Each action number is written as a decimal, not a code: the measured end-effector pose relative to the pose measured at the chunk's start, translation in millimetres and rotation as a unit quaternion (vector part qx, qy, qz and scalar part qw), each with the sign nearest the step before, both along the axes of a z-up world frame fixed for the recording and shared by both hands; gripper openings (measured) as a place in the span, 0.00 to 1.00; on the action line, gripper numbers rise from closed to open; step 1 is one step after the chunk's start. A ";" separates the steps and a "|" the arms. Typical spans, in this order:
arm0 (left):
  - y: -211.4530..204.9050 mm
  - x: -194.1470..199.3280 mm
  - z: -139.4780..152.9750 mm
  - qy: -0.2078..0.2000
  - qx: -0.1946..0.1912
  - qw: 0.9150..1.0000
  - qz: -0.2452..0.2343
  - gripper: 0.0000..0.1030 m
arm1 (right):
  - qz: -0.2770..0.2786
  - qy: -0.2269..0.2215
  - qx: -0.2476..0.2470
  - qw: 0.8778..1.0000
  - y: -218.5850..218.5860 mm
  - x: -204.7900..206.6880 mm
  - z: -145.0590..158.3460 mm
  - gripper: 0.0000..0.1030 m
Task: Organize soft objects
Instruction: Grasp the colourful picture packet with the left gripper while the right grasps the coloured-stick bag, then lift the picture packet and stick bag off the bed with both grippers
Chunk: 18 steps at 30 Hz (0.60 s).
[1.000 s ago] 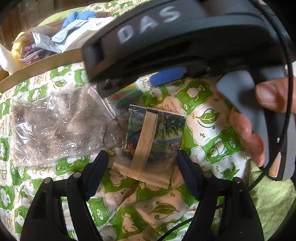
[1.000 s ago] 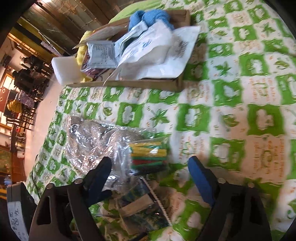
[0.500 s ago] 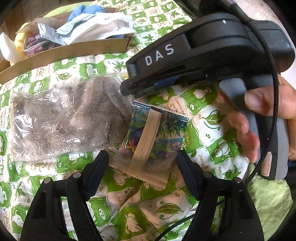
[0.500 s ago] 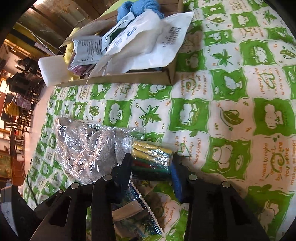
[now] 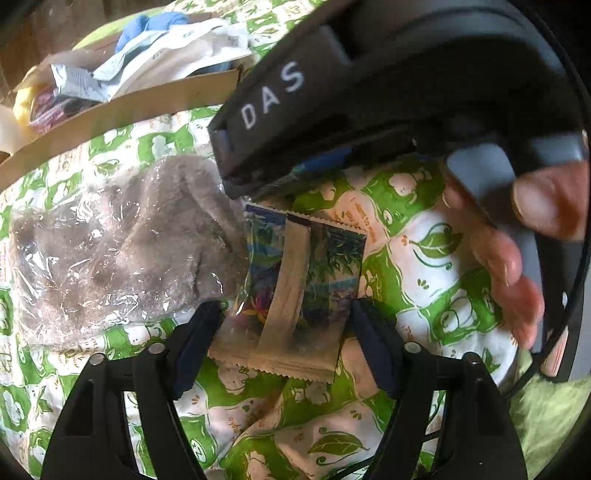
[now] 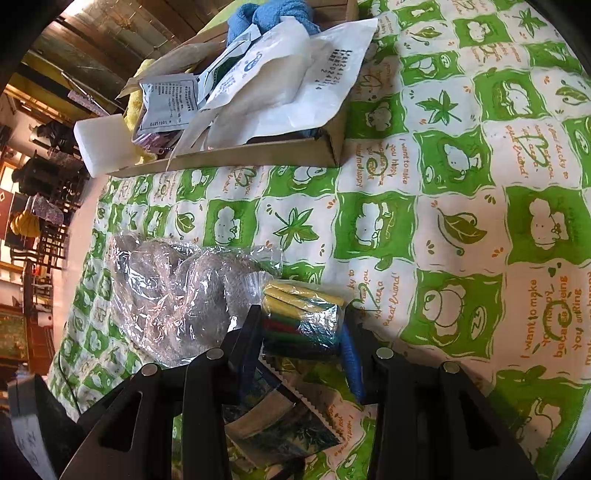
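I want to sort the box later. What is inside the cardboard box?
The cardboard box holds white printed pouches, a blue cloth and something yellow. What lies beneath the pouches is covered.

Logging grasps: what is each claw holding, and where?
Right claw grips the clear packet of yellow, red and green strips by its sides. Left claw is open, holding nothing.

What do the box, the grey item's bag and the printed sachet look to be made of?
Box: plain brown cardboard, matte, with a folded corner. Bag: thin clear plastic film, glossy, crinkled with bright glints; the grey fill looks fuzzy, perhaps plush. Sachet: printed plastic or foil laminate, shiny, with zigzag-cut ends and a back seam; which one is unclear.
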State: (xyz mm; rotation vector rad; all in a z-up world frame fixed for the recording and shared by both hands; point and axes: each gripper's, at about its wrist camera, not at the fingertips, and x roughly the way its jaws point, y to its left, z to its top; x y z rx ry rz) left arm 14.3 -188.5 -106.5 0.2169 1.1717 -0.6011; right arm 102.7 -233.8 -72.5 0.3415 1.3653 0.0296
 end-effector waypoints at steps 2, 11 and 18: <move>1.2 -2.0 1.7 -0.004 0.002 1.000 0.002 0.66 | 0.000 -0.001 0.000 1.000 -0.3 -0.2 -0.1 0.38; 48.2 -5.9 22.6 0.000 -0.043 0.997 0.067 0.63 | -0.004 -0.009 0.008 1.000 -9.3 -5.6 3.6 0.38; 77.2 -5.2 36.2 -0.012 -0.064 0.991 0.113 0.63 | -0.007 -0.021 0.008 1.000 -9.6 -9.0 9.9 0.38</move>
